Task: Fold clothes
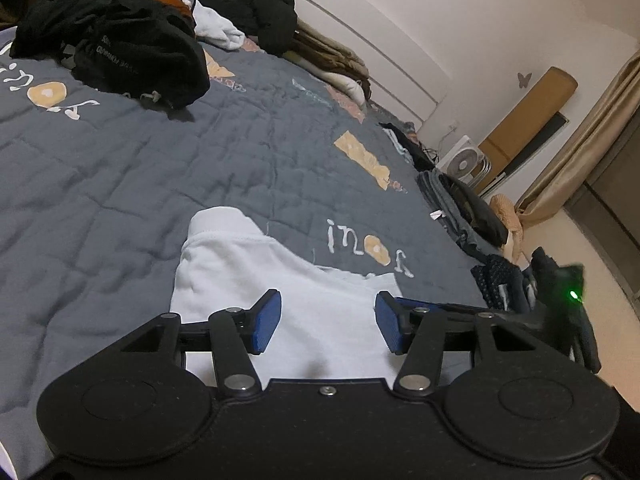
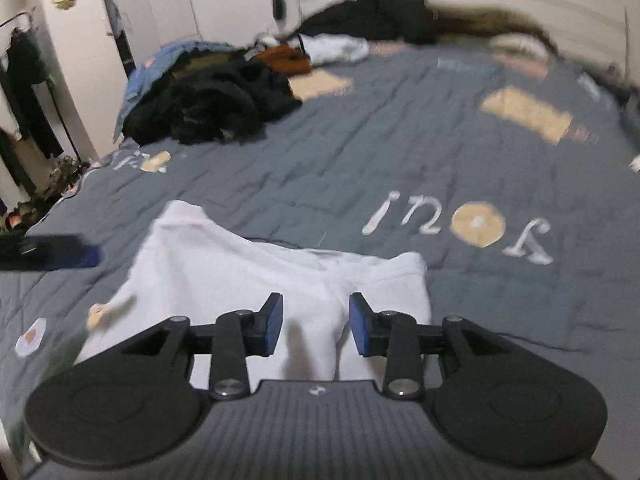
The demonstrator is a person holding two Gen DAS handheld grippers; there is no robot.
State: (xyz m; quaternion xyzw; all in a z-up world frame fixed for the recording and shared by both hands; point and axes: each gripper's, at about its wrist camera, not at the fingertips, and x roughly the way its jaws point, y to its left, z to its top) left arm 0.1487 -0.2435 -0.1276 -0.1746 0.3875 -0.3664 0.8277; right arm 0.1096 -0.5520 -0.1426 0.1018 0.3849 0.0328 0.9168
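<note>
Left wrist view: the left gripper point(image 1: 328, 322) hangs over a white sweatshirt point(image 1: 280, 280) lying on the grey quilted bed point(image 1: 140, 184). Its blue-padded fingers point(image 1: 266, 322) are spread wide and hold nothing. A ribbed cuff end of the garment points up the bed, away from the camera. A heap of black clothes point(image 1: 120, 48) sits well apart at the far end, and darker folded-looking items point(image 1: 460, 200) line the bed's right edge.

Right wrist view: the right gripper point(image 2: 316, 330) is also over the white sweatshirt point(image 2: 240, 272), fingers point(image 2: 362, 330) parted with only cloth beneath them, not pinched. The picture is blurred, so creases are hard to read. The left gripper point(image 2: 60, 256) shows as a dark smear at the left edge.

Risk, as I judge it: pinching only the top layer, or dragging the quilt along, would skew any fold; uneven pull between the two hands would do the same.
</note>
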